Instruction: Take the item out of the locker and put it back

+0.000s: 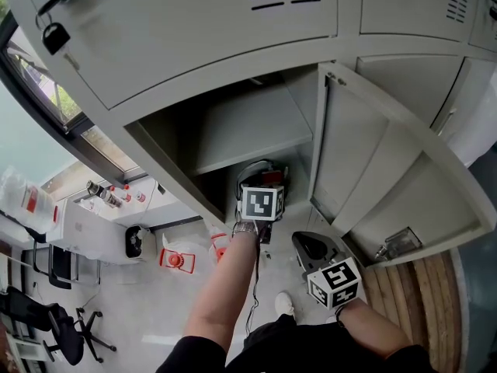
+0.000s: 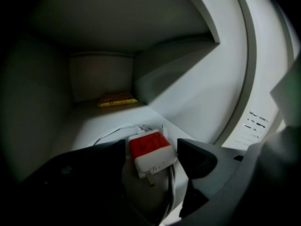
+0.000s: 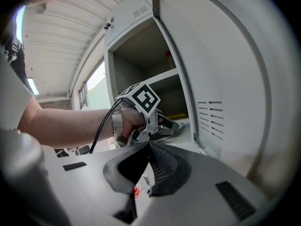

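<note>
A red and white charger (image 2: 149, 149) with a white cable (image 2: 113, 131) sits low over the floor of the open locker's lower compartment (image 1: 233, 142). My left gripper (image 2: 151, 158) is inside that compartment, with a jaw against each side of the charger. In the head view only its marker cube (image 1: 262, 202) shows at the locker mouth. My right gripper (image 3: 147, 147) hangs outside, below the open door (image 1: 373, 162); its jaws meet and hold nothing. It also shows in the head view (image 1: 312, 249).
A yellow packet (image 2: 116, 99) lies at the back of the same compartment. A shelf (image 1: 256, 134) roofs the space. A padlock (image 1: 54, 36) hangs on the locker above. Red and white items (image 1: 177, 259) and office chairs (image 1: 66, 329) stand on the floor at left.
</note>
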The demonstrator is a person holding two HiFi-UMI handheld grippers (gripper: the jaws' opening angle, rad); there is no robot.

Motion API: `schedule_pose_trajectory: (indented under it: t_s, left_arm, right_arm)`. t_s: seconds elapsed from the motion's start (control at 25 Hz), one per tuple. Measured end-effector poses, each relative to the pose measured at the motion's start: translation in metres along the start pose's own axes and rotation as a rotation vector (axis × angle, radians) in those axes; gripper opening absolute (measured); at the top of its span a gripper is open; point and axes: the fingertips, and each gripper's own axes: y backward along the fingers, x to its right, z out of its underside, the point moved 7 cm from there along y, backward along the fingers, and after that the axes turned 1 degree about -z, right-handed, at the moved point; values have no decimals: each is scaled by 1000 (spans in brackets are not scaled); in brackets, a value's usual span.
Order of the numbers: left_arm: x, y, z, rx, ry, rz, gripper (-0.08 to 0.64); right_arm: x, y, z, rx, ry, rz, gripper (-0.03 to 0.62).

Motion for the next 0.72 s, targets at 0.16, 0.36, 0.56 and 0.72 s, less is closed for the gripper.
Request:
schedule_pose_trajectory:
  t_s: [0.16, 0.36, 0.56, 0.72]
  left_arm:
    - [0, -4, 1, -14, 20, -23, 314]
    - [4, -16, 5, -52, -42, -85, 313]
    - [4, -16, 7, -51, -58, -89, 312]
    - [4, -15, 8, -37, -72, -90, 310]
  right_arm:
    - [0, -1, 2, -4, -6, -3, 52]
    - [-1, -3, 2, 0, -6, -7, 52]
    - [0, 0, 1, 2, -8, -5, 52]
    - [1, 4, 2, 4, -10, -3, 52]
